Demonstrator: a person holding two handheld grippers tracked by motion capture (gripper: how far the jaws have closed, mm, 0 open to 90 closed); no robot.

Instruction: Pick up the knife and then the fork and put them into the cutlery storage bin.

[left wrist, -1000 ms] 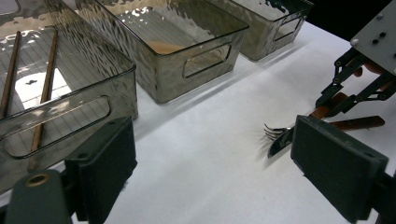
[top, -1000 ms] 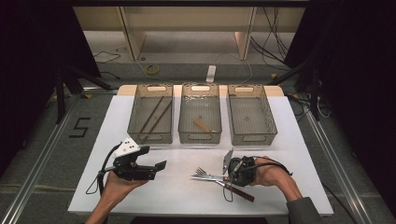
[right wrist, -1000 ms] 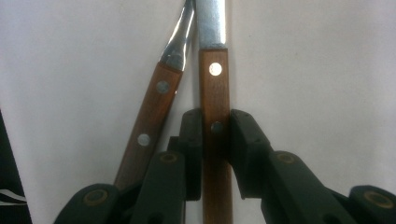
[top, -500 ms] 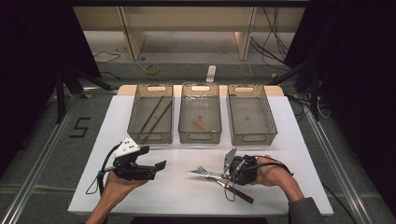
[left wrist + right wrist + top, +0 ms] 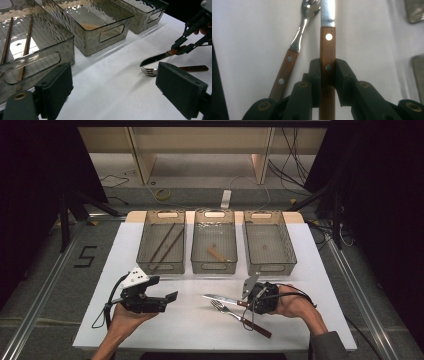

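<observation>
My right gripper (image 5: 249, 303) lies low over the white table (image 5: 190, 330) at front right, shut on the wooden handle of a knife (image 5: 220, 299) whose blade points left. Its own view has both pads (image 5: 344, 75) pressing the knife handle (image 5: 327, 47). A fork (image 5: 231, 311) with a wooden handle lies just in front of the knife, its tines (image 5: 308, 5) beside the blade. My left gripper (image 5: 164, 289) is held at front left, open, with nothing between its pads (image 5: 56, 90). From there I see the knife (image 5: 155, 58), the fork (image 5: 150, 71) and the right gripper (image 5: 192, 37).
Three clear bins stand in a row at the back of the table. The left bin (image 5: 161, 265) holds two chopsticks (image 5: 167, 242), the middle bin (image 5: 215, 266) a small wooden piece (image 5: 216, 254), and the right bin (image 5: 270, 265) nothing. White table lies between the two grippers.
My right gripper, still shut on the knife, has edged slightly toward the bins. The left gripper and the fork have not moved.
</observation>
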